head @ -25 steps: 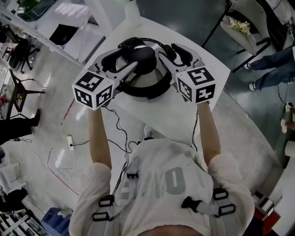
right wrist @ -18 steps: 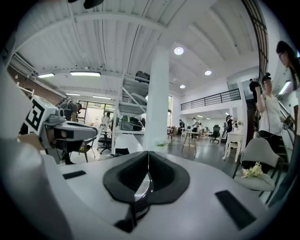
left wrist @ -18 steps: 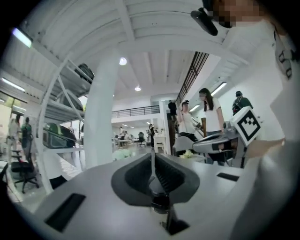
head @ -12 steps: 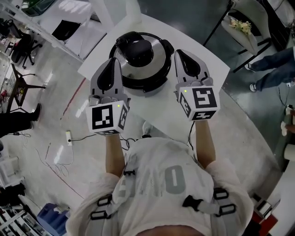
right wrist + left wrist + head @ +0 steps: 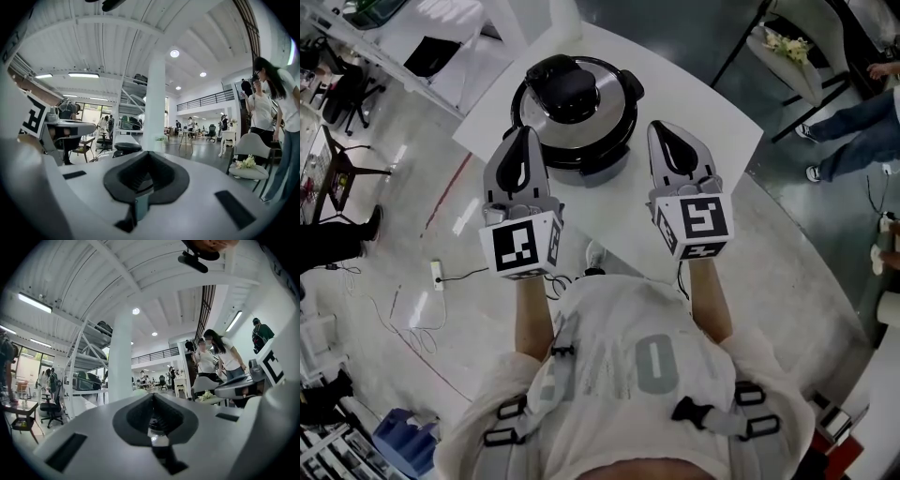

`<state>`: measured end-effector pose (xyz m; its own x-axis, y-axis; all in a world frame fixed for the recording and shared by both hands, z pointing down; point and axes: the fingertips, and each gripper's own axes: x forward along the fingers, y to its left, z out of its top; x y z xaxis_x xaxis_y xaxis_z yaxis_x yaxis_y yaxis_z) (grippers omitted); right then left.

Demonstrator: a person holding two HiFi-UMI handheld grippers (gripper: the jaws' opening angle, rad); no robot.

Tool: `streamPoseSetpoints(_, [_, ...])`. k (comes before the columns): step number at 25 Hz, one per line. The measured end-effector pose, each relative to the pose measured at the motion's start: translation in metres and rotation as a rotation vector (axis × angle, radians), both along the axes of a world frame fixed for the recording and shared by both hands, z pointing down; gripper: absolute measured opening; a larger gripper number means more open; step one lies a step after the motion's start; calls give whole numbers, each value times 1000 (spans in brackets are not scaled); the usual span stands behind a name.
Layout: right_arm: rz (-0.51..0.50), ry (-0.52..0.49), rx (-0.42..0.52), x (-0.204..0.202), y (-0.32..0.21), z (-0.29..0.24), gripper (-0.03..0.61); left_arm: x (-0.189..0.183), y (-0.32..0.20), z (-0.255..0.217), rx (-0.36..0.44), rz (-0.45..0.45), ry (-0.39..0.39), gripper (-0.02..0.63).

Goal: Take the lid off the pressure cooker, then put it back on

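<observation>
White table (image 5: pixel 698 112) carries the pressure cooker (image 5: pixel 591 161), lid (image 5: pixel 605 105) seated on top. Left tongs (image 5: pixel 523 136) and right tongs (image 5: pixel 664 131) hang near it, both closed and empty.

Grey plastic left gripper (image 5: pixel 522 133) and grey plastic right gripper (image 5: pixel 663 128) point forward, parallel, apart; both pairs of jaws closed on nothing.
</observation>
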<state>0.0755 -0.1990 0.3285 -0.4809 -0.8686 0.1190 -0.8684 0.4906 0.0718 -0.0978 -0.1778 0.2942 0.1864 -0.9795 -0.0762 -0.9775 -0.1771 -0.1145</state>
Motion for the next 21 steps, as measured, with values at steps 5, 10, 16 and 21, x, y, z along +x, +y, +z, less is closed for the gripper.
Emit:
streamPoseSetpoints(5, [-6,-7,25,2,0,-11,9,6,2,-3,7,8,3,18])
streamPoseSetpoints(10, [-6,-3,35,2,-1,-15,9,8,2,-5,4,12,-5,18])
streamPoseSetpoints(16, [-5,1,33,2,-1,-15,9,9,0,-7,0,23,-13,18])
streamPoseSetpoints(21, [-7,5,28,0,1,-12,9,10,-1,-5,-8,31,-25,18])
